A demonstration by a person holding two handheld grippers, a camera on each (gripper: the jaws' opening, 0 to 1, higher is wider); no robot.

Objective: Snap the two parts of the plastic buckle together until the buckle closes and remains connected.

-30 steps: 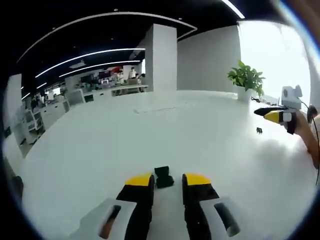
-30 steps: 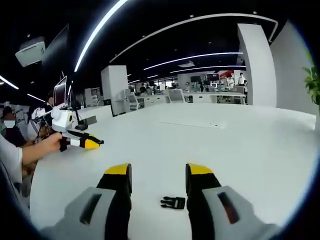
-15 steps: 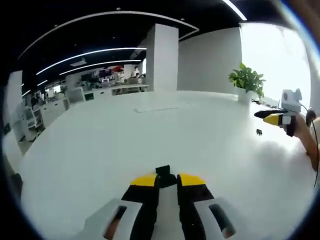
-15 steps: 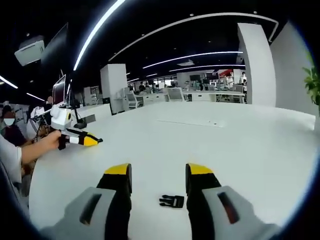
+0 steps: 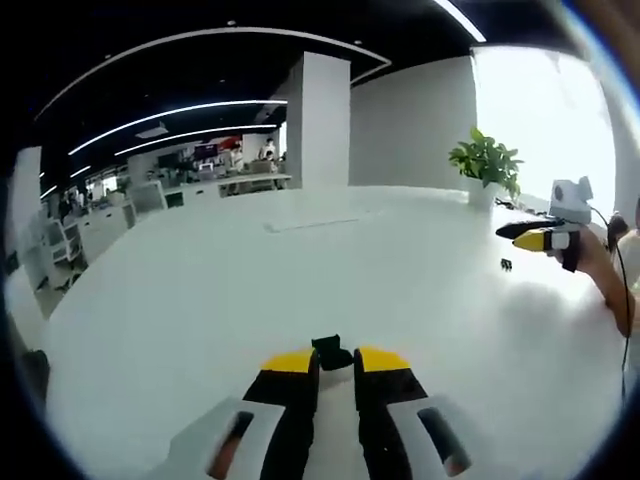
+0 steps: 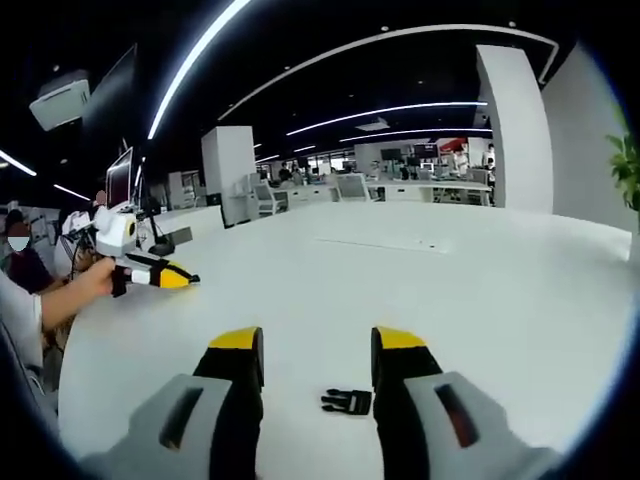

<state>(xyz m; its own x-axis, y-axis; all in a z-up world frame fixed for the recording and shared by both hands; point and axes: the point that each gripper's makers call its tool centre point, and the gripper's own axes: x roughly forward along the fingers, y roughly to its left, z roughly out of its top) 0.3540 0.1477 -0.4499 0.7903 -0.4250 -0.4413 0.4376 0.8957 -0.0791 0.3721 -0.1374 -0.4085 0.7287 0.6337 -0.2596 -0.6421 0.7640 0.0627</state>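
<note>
In the left gripper view, the left tongs (image 5: 333, 360) stand nearly together, clamped on one black buckle part (image 5: 331, 351) that pokes out between the yellow tips, low over the white bench (image 5: 300, 270). It looks light, stiff and smooth, so a grip across its flat sides seems safest. Well beyond it sits a potted plant (image 5: 485, 165).

In the right gripper view, the right tongs (image 6: 315, 352) stand apart, empty. The other buckle part (image 6: 347, 402) lies flat on the bench between them, its prongs likely springy; take the solid end. I can read no writing or brand.
</note>
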